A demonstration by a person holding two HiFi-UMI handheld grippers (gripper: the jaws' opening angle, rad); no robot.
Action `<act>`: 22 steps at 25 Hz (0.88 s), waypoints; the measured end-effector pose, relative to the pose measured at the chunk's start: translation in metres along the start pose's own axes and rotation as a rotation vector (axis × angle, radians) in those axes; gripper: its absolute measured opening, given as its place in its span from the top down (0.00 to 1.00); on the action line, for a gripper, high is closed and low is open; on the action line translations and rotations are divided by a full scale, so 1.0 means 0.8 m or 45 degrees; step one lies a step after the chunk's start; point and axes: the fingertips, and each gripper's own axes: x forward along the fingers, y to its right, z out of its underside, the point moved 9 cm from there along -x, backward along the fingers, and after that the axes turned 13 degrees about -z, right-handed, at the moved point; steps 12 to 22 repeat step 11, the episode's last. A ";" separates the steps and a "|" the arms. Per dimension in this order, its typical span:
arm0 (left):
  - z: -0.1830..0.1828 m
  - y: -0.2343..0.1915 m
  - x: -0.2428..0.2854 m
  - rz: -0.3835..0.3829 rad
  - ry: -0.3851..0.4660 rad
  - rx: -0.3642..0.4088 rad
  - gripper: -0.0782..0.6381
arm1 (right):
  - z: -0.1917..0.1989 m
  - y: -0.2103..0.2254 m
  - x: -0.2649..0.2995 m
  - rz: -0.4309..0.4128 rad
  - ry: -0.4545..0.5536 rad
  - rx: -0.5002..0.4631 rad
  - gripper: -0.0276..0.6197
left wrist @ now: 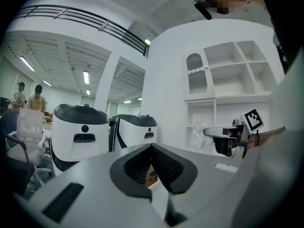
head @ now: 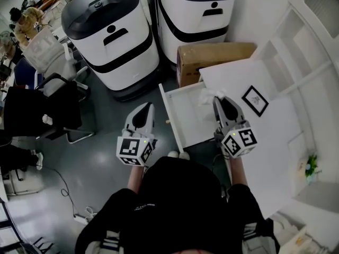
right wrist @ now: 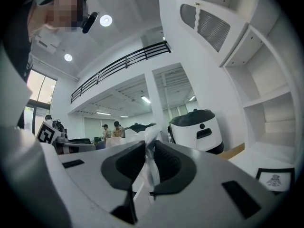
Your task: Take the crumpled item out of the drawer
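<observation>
A white drawer stands pulled open from the white cabinet. Over its far right corner my right gripper is shut on the crumpled white item. In the right gripper view that thin crumpled sheet is pinched between the dark pads of the right gripper and sticks out above them. The left gripper hangs left of the drawer, over the floor. Its jaws meet at the tips with nothing between them in the left gripper view. That view also shows the right gripper with the crumpled item at its tip.
Two white-and-black machines stand beyond the drawer, with a cardboard box beside them. A framed picture lies on the white cabinet top. White shelving rises on the right. An office chair and people stand at left.
</observation>
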 end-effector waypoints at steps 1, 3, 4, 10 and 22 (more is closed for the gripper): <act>0.000 -0.001 -0.001 -0.001 -0.001 -0.001 0.89 | 0.000 -0.001 0.000 0.001 -0.001 -0.002 0.89; 0.000 -0.002 -0.001 -0.002 -0.002 -0.001 0.89 | 0.000 -0.002 0.000 0.005 -0.002 -0.004 0.89; 0.000 -0.003 -0.002 -0.002 -0.002 -0.001 0.89 | 0.001 -0.002 0.000 0.007 -0.003 -0.004 0.89; 0.001 -0.007 -0.003 -0.008 -0.018 -0.007 0.89 | 0.002 -0.004 0.001 0.019 -0.009 -0.003 0.89; 0.001 -0.008 -0.003 -0.008 -0.018 -0.007 0.89 | 0.002 -0.004 0.002 0.021 -0.009 -0.002 0.89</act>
